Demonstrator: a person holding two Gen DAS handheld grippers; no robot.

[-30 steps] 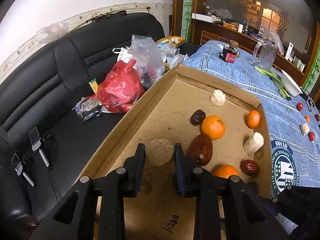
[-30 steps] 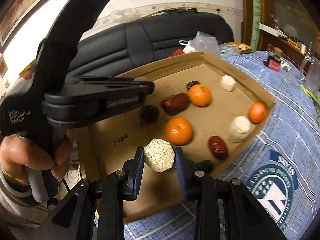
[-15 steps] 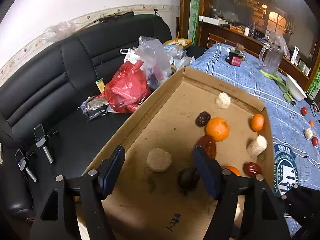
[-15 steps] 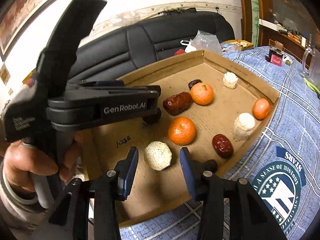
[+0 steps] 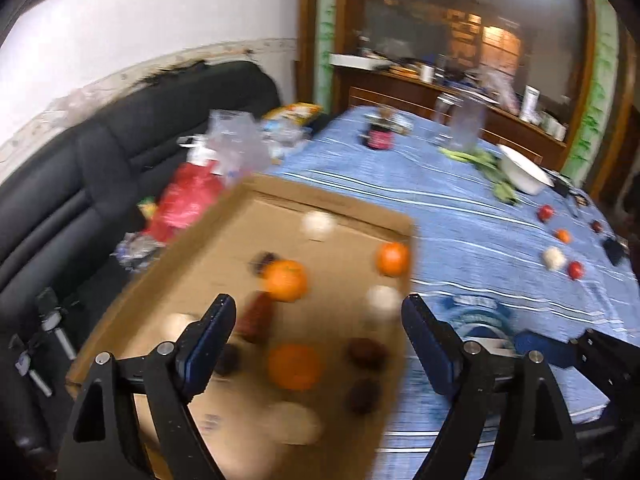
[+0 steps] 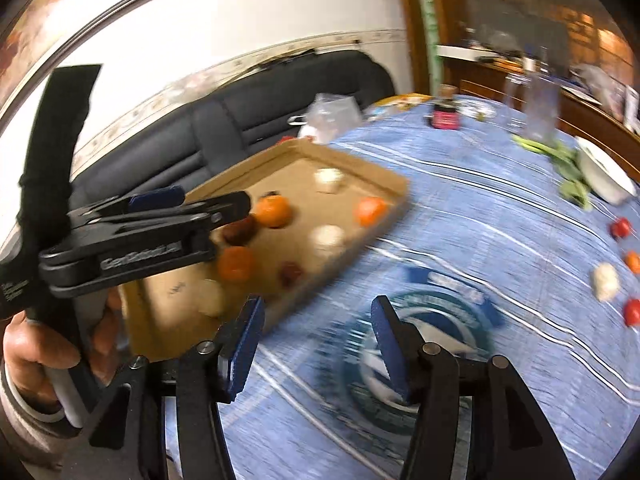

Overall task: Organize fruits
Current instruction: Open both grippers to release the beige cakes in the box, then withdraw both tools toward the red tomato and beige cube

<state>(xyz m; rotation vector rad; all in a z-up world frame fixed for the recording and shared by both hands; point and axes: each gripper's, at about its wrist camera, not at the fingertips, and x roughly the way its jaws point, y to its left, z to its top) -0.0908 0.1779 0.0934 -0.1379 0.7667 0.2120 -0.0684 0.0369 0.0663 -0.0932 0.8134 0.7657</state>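
- Two grippers, both with jaws spread and nothing between the blue pads! The left gripper (image 5: 316,344) hangs above the shallow cardboard tray (image 5: 332,204), and its jaws have just been opening, now very wide.
- Right gripper (image 6: 316,340) sits over the blue striped tablecloth (image 6: 480,208), just off the tray's near edge, above a round printed emblem; its jaws have just been opening too, pads clear of everything.
- Inside the tray, on matte brown card: three round glossy oranges, one near the middle (image 5: 286,280), one by the far right wall (image 5: 393,258), one nearest the left gripper (image 5: 295,366).
- Around them lie dark, wrinkled oblong dates (image 5: 366,354) and pale, chalky rounded lumps (image 5: 318,224) (blur softens every outline, so finer texture is anyone's guess).
- More fruit waits loose on the cloth, well apart from the tray: small red ones (image 5: 546,213), a little orange one (image 5: 563,235) and another pale lump (image 5: 554,258).
- From the right wrist view, a hand (image 6: 24,356) grips the handle of the left gripper's black plastic body, which reaches across the tray's left side.
- Beyond the tray, a padded black sofa (image 5: 80,184) carries a crinkly red plastic bag (image 5: 188,196) and a clear one.
- White bowl (image 5: 520,174) stands far across the table.
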